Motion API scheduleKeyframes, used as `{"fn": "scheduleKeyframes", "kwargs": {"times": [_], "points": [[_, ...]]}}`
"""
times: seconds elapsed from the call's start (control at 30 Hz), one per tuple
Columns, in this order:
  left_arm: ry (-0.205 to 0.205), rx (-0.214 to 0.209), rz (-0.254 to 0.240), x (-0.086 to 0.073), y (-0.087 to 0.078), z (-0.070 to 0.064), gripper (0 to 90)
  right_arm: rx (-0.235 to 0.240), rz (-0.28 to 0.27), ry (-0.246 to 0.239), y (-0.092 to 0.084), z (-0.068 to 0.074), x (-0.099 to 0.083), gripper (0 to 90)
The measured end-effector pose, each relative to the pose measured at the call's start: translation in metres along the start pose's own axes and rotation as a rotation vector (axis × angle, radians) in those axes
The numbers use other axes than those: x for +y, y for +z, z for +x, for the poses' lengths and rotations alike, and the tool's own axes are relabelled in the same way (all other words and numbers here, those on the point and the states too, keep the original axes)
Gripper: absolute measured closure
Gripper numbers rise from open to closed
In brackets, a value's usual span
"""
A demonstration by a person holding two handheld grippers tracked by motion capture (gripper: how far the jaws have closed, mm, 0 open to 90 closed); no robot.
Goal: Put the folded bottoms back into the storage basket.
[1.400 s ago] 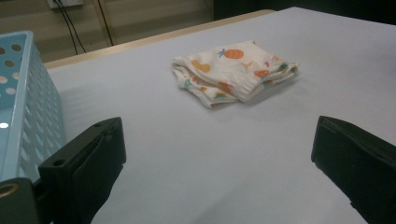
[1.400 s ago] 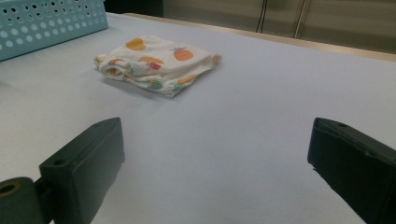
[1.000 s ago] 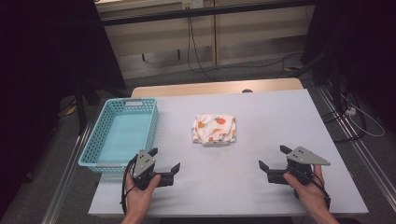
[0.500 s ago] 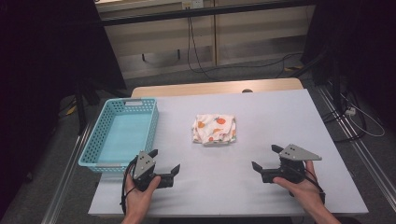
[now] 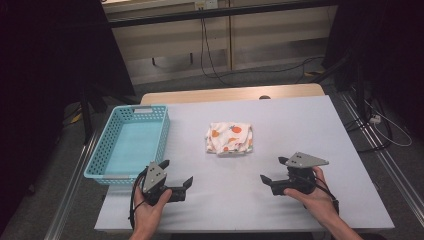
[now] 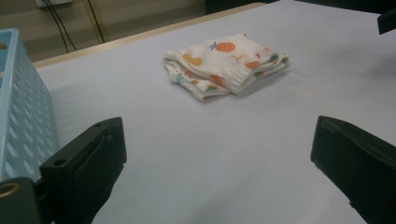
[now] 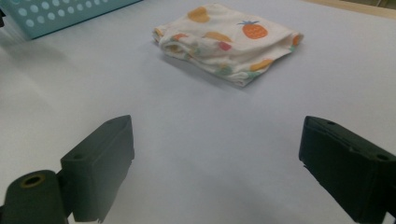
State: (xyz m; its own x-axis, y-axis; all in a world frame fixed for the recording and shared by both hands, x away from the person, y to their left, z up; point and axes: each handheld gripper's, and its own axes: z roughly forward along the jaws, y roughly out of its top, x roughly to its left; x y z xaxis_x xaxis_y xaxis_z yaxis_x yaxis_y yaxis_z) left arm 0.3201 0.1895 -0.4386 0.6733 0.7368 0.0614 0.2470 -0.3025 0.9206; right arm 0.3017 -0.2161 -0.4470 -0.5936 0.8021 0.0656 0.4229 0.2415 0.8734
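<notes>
A folded white cloth with orange fruit prints (image 5: pixel 230 138) lies in the middle of the white table (image 5: pixel 290 120), untouched. My left gripper (image 5: pixel 177 171) rests near the front left, held in a hand, open and pointing toward the cloth (image 6: pixel 224 65); its view shows the left gripper (image 6: pixel 217 140) with bare table between the jaws. My right gripper (image 5: pixel 273 169) sits at the front right, open and aimed at the cloth (image 7: pixel 229 42). In its own view the right gripper (image 7: pixel 215 144) has jaws that have just been closing slightly, with nothing between them.
A light blue perforated basket (image 5: pixel 102 170) stands empty at the table's left side, close to the left gripper, and its wall (image 6: pixel 23 107) fills the left edge there. Cables hang behind the table's far edge. Dark floor surrounds the table.
The right gripper has slid leftward along the front of the table, toward the middle. The left gripper, cloth and basket have stayed put.
</notes>
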Motion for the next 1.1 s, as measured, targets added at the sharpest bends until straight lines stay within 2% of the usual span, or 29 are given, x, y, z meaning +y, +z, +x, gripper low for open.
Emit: {"fn": "scheduleKeyframes", "kwargs": {"times": [0.07,0.1,0.13,0.17,0.2,0.33,0.5,0.67,0.77,0.87,1.0,1.07,1.1], "points": [[0.000,-0.001,0.004,-0.001,0.000,0.001,3.6,0.041,0.033,-0.031,0.011,0.003,0.006,10.2],[-0.005,-0.002,0.004,-0.001,0.001,0.001,3.6,0.041,0.033,-0.031,0.011,0.003,0.006,10.2],[-0.005,-0.001,0.014,-0.002,0.002,0.002,3.6,0.058,0.072,-0.044,0.018,0.003,0.011,8.5],[-0.005,-0.001,0.014,-0.002,0.002,0.002,3.6,0.058,0.072,-0.044,0.018,0.003,0.011,8.5],[-0.010,0.003,0.015,-0.002,0.002,0.002,3.6,0.095,0.107,-0.044,0.023,0.002,0.016,8.7],[-0.005,-0.011,0.012,-0.002,0.004,0.002,3.6,0.127,0.122,-0.053,0.032,0.002,0.024,8.4],[0.000,-0.022,0.013,-0.001,0.005,0.000,3.7,0.119,0.157,-0.084,0.042,0.004,0.032,8.3],[0.008,-0.025,0.015,0.000,0.007,0.000,3.7,0.153,0.193,-0.091,0.055,0.004,0.042,13.0],[0.020,-0.035,0.025,-0.001,0.008,-0.002,3.7,0.182,0.196,-0.111,0.063,0.006,0.048,13.3],[0.015,-0.043,0.015,-0.001,0.005,-0.004,3.7,0.184,0.203,-0.125,0.074,0.007,0.055,13.8],[0.017,-0.034,0.026,-0.002,0.005,-0.002,3.7,0.174,0.204,-0.146,0.088,0.007,0.066,15.7],[0.016,-0.037,0.027,-0.002,0.007,-0.002,3.7,0.179,0.209,-0.161,0.096,0.006,0.069,22.2],[0.012,-0.041,0.024,-0.002,0.008,-0.002,3.6,0.181,0.211,-0.165,0.100,0.006,0.071,22.6]]}}
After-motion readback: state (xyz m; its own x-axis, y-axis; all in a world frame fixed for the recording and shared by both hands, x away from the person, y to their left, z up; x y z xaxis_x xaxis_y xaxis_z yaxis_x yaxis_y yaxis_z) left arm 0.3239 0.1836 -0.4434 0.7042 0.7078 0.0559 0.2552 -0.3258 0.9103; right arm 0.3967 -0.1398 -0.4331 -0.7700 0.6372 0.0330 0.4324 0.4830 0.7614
